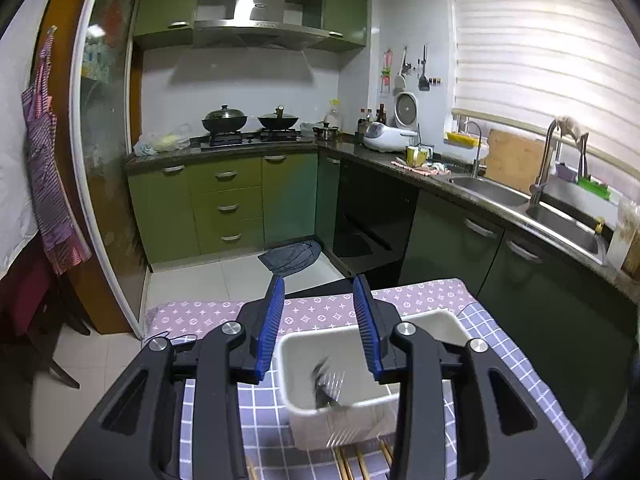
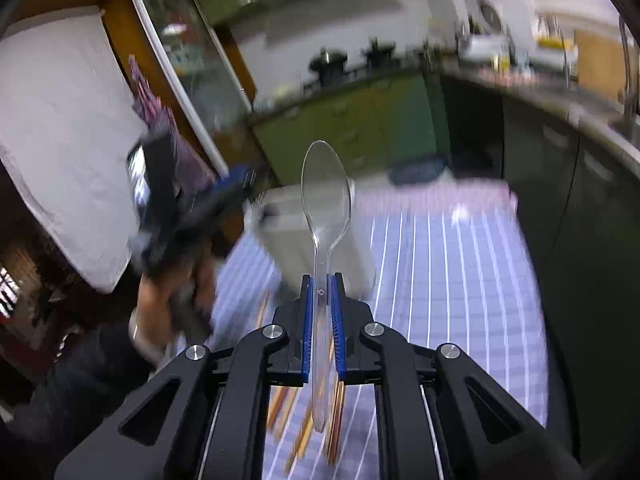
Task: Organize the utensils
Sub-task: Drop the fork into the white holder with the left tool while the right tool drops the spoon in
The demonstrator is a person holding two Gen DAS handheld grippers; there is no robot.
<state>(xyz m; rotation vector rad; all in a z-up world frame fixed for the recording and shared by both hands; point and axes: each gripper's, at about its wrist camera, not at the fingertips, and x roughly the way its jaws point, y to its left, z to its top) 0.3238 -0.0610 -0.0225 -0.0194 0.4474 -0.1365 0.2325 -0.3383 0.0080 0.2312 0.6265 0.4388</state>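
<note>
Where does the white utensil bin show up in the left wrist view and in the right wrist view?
Left wrist: the white utensil bin sits low at centre, between the open jaws, a blurred fork inside.
Right wrist: blurred, at centre, behind the clear spoon's bowl.
Shared landmark: the stove with two dark pots.
</note>
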